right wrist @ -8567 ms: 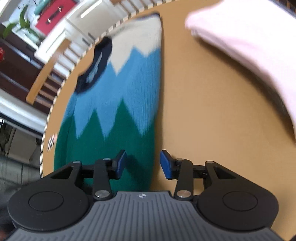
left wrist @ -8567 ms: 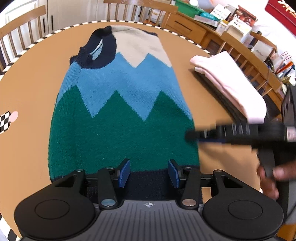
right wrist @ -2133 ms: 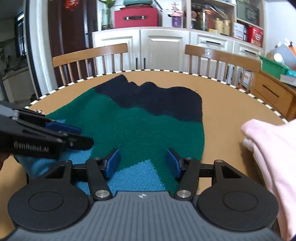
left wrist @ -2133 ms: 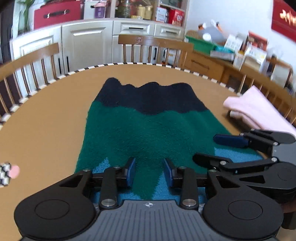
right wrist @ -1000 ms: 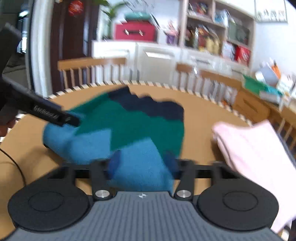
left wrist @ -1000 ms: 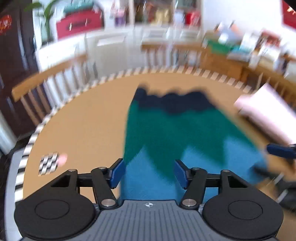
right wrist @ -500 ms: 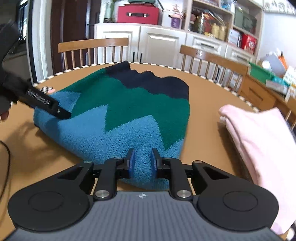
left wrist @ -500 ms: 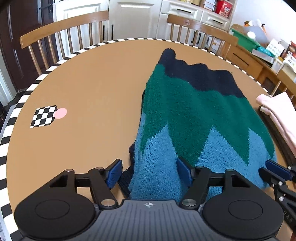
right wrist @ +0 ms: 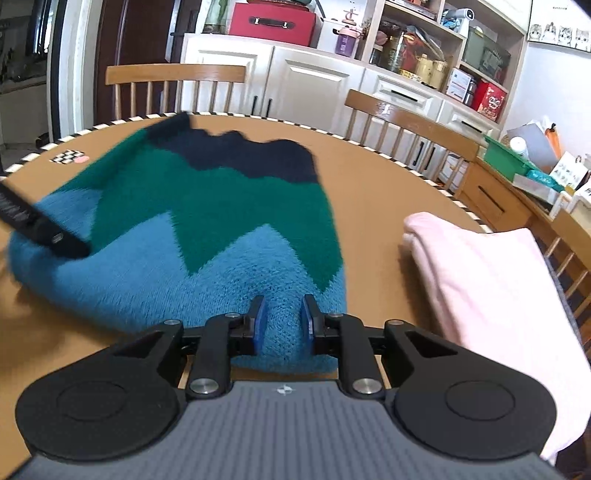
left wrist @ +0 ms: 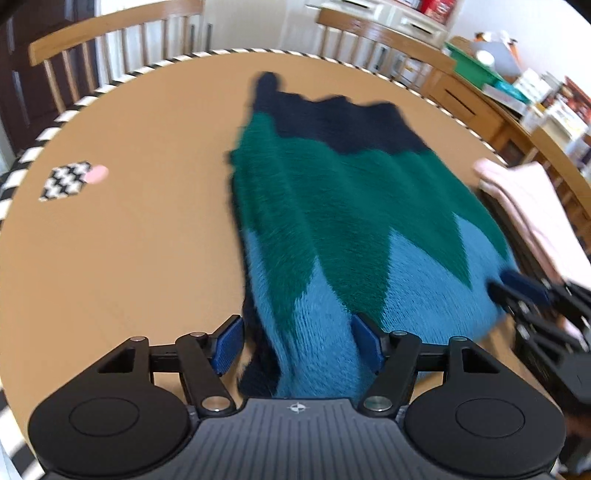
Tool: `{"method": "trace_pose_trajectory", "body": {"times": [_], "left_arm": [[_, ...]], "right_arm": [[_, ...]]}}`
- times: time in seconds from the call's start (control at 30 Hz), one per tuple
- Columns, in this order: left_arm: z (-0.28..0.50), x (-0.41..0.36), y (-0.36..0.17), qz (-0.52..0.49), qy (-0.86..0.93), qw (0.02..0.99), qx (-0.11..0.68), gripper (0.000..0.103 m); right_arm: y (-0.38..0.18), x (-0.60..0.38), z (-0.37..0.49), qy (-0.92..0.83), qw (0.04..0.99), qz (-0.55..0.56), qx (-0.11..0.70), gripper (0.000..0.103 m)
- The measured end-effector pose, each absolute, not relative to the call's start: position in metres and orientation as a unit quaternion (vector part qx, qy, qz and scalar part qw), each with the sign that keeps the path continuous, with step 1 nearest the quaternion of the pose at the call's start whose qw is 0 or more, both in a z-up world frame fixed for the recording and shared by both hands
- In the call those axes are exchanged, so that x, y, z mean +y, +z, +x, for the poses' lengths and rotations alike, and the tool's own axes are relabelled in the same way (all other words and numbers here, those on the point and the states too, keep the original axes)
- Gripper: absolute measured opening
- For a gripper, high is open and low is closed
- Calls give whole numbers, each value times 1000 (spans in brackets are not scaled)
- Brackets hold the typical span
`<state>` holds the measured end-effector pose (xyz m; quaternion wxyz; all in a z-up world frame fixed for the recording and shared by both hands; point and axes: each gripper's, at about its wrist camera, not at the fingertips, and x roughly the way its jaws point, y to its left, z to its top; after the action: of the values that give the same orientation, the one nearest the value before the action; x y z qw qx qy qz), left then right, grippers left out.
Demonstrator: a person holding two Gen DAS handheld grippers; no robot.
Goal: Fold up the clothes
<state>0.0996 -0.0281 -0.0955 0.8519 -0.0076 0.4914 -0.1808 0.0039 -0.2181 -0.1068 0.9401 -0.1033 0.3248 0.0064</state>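
1. Left gripper (left wrist: 297, 345): blue pads spread wide, with the near blue edge of the sweater (left wrist: 354, 221) lying between them; right pad against the knit, left pad clear of it, so not clamped.
2. Right gripper (right wrist: 282, 325): pads drawn narrow, pinching a fold of the sweater's (right wrist: 207, 229) blue edge between them.
3. Sweater: folded over on the round table (left wrist: 140, 206), blue band nearest the fingers, green zigzag beyond, navy band farthest away; dark underlayer peeking out just beside the left pad.
4. Pink folded cloth (right wrist: 498, 280): to the right of the right gripper's fingers, resting on something dark grey; near the sweater but apart from it.
5. Checkered marker (left wrist: 66, 180) with a pink dot: on the table, well left of and beyond the left gripper's fingers.
6. Green tray (right wrist: 511, 157): far right beyond the table, on a wooden sideboard, holding a white bottle; other contents too small to tell.
7. Red box (right wrist: 271, 24): on the white cabinets straight ahead of the right gripper's fingers, shut, contents hidden.
8. Wooden chairs (right wrist: 173, 86): ringing the far rim of the table.
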Motion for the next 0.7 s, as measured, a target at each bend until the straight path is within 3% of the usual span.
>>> {"method": "trace_pose_trajectory", "body": {"times": [0.17, 0.27, 0.33, 0.4, 0.43, 0.5, 0.7], "left_arm": [[95, -34, -93, -2, -204, 841, 501, 67], [106, -29, -83, 5, -230, 830, 508, 61], [109, -26, -69, 34, -260, 832, 489, 59], [115, -21, -52, 66, -300, 834, 457, 61], [120, -18, -43, 80, -322, 834, 440, 64], [140, -14, -32, 103, -362, 830, 412, 71], [222, -8, -17, 166, -463, 793, 361, 72]], "right_arm": [[-106, -227, 9, 3, 940, -90, 330, 23], [-101, -221, 8, -9, 938, -89, 334, 24], [-89, -219, 4, -25, 939, -65, 338, 31], [-74, -218, -7, -38, 946, -12, 322, 50], [-68, -216, -12, -50, 947, 21, 317, 52], [-62, -211, -19, -75, 943, 85, 314, 51], [-73, -181, -14, -233, 887, 216, 336, 51]]}}
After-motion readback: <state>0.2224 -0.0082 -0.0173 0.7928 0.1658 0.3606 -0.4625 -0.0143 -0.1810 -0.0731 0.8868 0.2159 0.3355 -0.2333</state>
